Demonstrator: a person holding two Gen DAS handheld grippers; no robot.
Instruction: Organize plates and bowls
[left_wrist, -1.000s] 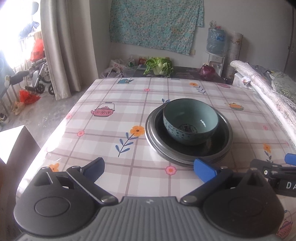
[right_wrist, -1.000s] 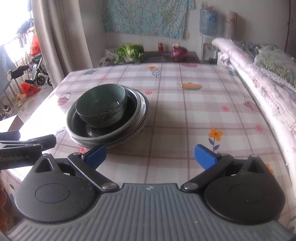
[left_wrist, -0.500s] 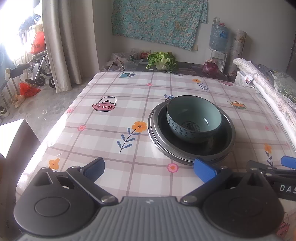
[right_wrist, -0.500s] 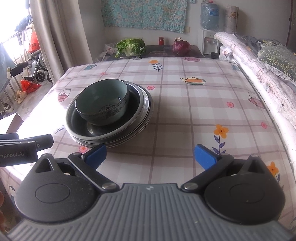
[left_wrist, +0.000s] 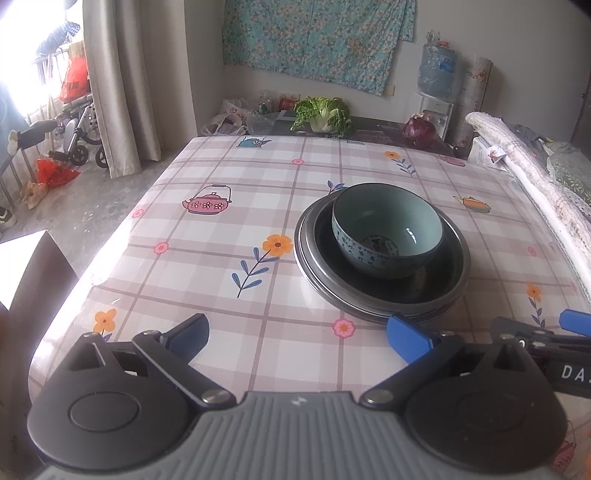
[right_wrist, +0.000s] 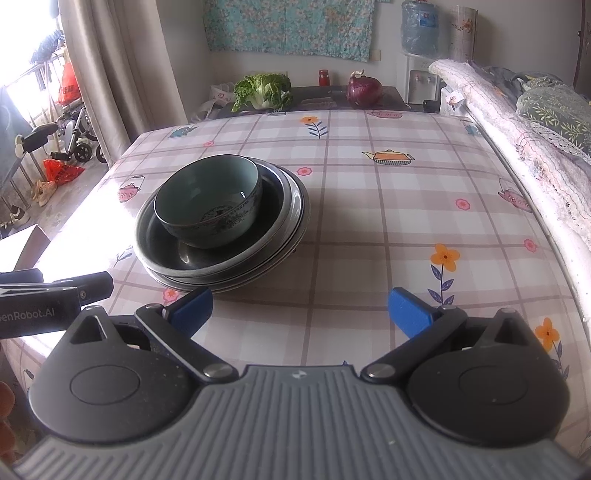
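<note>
Currently both tools hang over the near edge of the table, nothing held. My left gripper (left_wrist: 297, 338) has its blue-padded fingers spread wide; my right gripper (right_wrist: 299, 314) is spread just as wide.

Task items: a celadon-green ceramic bowl with a dark blue pattern on its outside (left_wrist: 387, 229) sits upright inside a stack of shallow grey metal plates (left_wrist: 380, 299), on the pink-and-white checked tablecloth printed with teapots and flowers (left_wrist: 229, 258). I count at least two plate rims; the exact number I cannot tell. The bowl sits off-centre in the top plate, toward the far side.

Position relative to grippers: in the left wrist view the stack is right of centre, and the right fingertip (left_wrist: 408, 338) overlaps the near plate rim in the frame; whether it touches I cannot tell. In the right wrist view the bowl (right_wrist: 208, 206) and plates (right_wrist: 280, 236) lie left of centre, just beyond the left fingertip (right_wrist: 192, 308).

Judgement: stacking looks done, or the bowl is the next thing to lift off; not decidable from this.

Notes if I take the bowl:
- Approach from above, one finger inside the wall, one outside, pinching the near rim.
- Glazed wall is likely slick; close firmly, lift straight up.
- Keep the other gripper clear of the plates so the stack does not slide on the glossy cloth.
</note>
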